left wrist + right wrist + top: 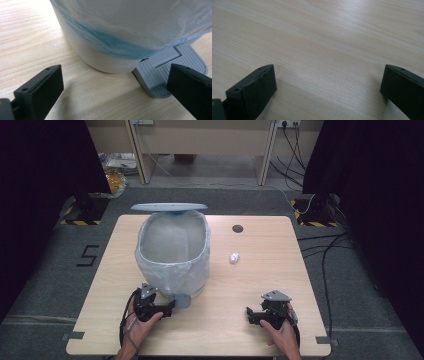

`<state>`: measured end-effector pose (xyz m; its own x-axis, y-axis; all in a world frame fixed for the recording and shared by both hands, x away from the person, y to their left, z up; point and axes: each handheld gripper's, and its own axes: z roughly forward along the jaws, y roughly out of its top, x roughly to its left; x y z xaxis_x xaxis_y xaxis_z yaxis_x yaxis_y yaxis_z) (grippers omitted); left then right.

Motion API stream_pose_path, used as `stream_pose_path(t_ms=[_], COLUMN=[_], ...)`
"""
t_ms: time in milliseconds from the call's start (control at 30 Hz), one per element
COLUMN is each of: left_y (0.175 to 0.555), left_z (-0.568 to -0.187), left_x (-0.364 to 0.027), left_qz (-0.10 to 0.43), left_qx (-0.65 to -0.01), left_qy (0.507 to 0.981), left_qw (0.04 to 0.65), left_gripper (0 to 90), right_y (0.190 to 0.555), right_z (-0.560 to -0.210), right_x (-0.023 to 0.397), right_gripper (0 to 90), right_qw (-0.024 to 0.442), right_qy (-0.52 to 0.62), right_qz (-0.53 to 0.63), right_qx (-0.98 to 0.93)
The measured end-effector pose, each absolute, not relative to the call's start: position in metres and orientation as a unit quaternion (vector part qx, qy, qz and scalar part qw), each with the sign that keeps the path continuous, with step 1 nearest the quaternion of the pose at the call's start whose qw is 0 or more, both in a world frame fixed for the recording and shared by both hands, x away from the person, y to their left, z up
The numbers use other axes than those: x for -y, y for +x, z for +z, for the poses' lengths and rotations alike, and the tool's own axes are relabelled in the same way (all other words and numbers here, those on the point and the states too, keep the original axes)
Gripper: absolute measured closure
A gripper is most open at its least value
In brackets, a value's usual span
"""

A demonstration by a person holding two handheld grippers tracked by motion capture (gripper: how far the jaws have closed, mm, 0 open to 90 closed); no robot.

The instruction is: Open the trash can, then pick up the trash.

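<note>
Left gripper (170,309) spread at bin pedal (170,75); right gripper (251,314) spread, idle. Risk: slipping off pedal, tipping bin (172,252).

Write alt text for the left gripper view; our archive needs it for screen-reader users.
A white pedal bin lined with a translucent bag stands on a light wooden table, its grey foot pedal sticking out at the base. The open left tongs frame it from below, one jaw overlapping the pedal's edge.

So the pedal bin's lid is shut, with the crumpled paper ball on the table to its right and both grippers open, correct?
Not quite: the lid is raised, and the high view shows the lined pedal bin open. The rest holds: the paper ball lies to its right, and the left gripper and right gripper are open.
</note>
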<state>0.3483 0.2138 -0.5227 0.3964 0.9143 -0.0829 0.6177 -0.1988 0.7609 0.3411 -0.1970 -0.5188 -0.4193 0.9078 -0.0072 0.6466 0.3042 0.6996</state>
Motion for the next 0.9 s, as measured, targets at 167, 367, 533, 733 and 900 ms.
stream_pose_path(t_ms=[167,367,533,733,900], left_y=[0.3495,0.3526,0.3542,0.3543,0.3553], left_z=[-0.5229,-0.5231,-0.5232,-0.5232,-0.5234], left_x=[-0.2138,-0.2157,-0.2155,-0.2154,-0.2166], left_qz=[0.2,0.192,0.193,0.194,0.186], left_qx=[-0.514,-0.517,-0.518,-0.517,-0.519], left_qy=[0.746,0.746,0.744,0.745,0.744], left_qw=[0.373,0.374,0.375,0.375,0.376], left_gripper=[0.0,0.0,0.0,0.0,0.0], right_y=[0.3411,0.341,0.341,0.3409,0.3407], right_z=[-0.5189,-0.5188,-0.5189,-0.5188,-0.5188], right_x=[0.1969,0.197,0.197,0.197,0.1968], right_gripper=[0.1,0.1,0.2,0.1,0.1], right_qw=[0.207,0.206,0.207,0.207,0.207], right_qy=[0.498,0.498,0.498,0.498,0.499], right_qz=[0.317,0.317,0.317,0.316,0.316], right_qx=[-0.781,-0.781,-0.781,-0.781,-0.78])
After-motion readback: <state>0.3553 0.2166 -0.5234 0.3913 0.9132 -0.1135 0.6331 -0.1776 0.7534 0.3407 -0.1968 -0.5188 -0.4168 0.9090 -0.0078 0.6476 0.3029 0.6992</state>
